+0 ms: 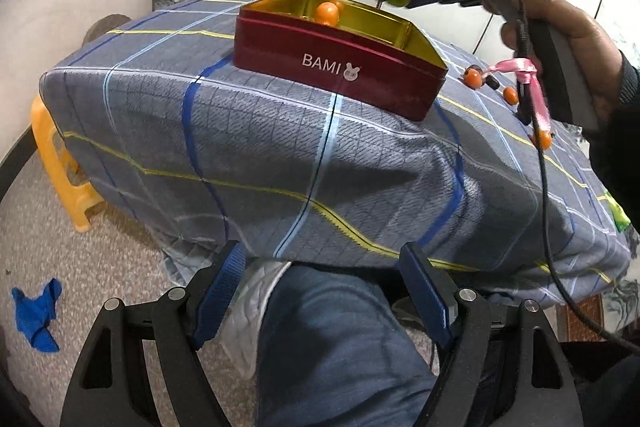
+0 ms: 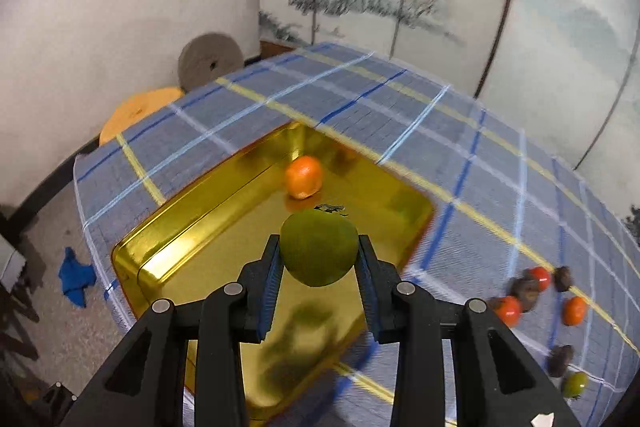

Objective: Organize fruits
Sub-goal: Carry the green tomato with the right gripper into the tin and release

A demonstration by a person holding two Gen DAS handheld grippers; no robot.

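Though smeared a little toward the edges of the right wrist view, shows plainly enough a table (image 2: 400, 107) under a blue plaid cloth, with the red tin (image 1: 320, 67) standing open on it, gold inside. Hangs over that tin's near half: right gripper (image 2: 319, 255), clenched on a round green fruit (image 2: 319, 243), both blue pads pressed to its sides, fruit clear of the tin floor with its shadow below. Waits at the table's near edge, well apart from the tin: left gripper (image 1: 324, 251), jaws spread, nothing between them. Holds one orange fruit (image 2: 303, 177) so far, near the tin's far corner. Lies loose on the cloth to the right of the tin: a scatter of small orange fruits (image 2: 574, 310), dark ones (image 2: 524, 289), possibly dried fruit but too blurred to tell, and one small green one (image 2: 575, 384). Looks like the placing step for one fruit, with the sorting barely begun. Calls next for lowering until the green fruit sits close to the gold floor, clear of the orange one, then easing the pads apart gently so as not to set it rolling.
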